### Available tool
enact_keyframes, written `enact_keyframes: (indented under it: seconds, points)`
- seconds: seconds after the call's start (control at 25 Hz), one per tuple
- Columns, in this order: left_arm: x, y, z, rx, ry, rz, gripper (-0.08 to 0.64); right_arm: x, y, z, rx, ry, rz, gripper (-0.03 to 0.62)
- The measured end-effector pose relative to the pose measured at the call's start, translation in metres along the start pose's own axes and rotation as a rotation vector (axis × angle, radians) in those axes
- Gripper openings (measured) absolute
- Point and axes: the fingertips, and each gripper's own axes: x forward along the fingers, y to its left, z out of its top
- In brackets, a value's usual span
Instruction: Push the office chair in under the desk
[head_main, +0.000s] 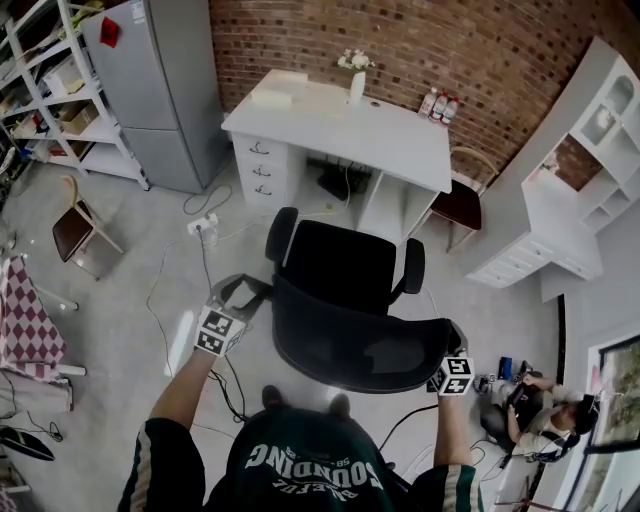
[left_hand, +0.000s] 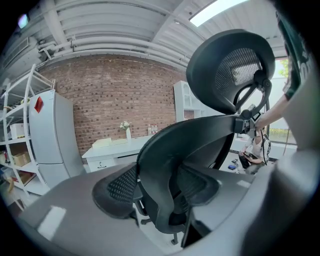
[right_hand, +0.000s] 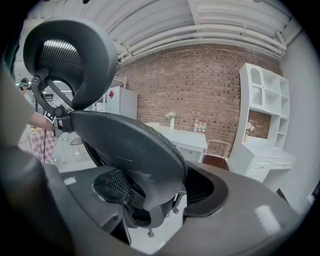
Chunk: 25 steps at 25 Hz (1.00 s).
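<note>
The black office chair (head_main: 345, 265) stands on the grey floor facing the white desk (head_main: 400, 140), its seat short of the desk opening. Its curved backrest (head_main: 365, 350) is toward me. My left gripper (head_main: 258, 293) is shut on the backrest's left edge. In the left gripper view the backrest frame (left_hand: 160, 165) runs between the two pads of the left gripper (left_hand: 157, 189), with the headrest (left_hand: 227, 70) above. My right gripper (head_main: 451, 338) is shut on the backrest's right edge; in the right gripper view the backrest rim (right_hand: 135, 150) sits between the pads of the right gripper (right_hand: 160, 189).
A grey fridge (head_main: 165, 90) and shelf rack (head_main: 45, 95) stand left of the desk. A wooden chair (head_main: 80, 228) is at far left, a brown chair (head_main: 460, 205) and white cabinet (head_main: 570, 195) at right. Cables and a power strip (head_main: 203, 225) lie on the floor. A person (head_main: 530, 415) sits lower right.
</note>
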Motion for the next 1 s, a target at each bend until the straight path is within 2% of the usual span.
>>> enact_keyframes:
  seconds: [0.68,1.0]
  points:
    - [-0.065,0.079,-0.028,0.003,-0.004,-0.018,0.252,0.007,0.108,0.014,0.004,-0.031,-0.033,0.298]
    - [-0.073,0.105,-0.033,-0.01,0.003,-0.006,0.25,0.025,0.129,0.025,0.007,-0.041,-0.019,0.298]
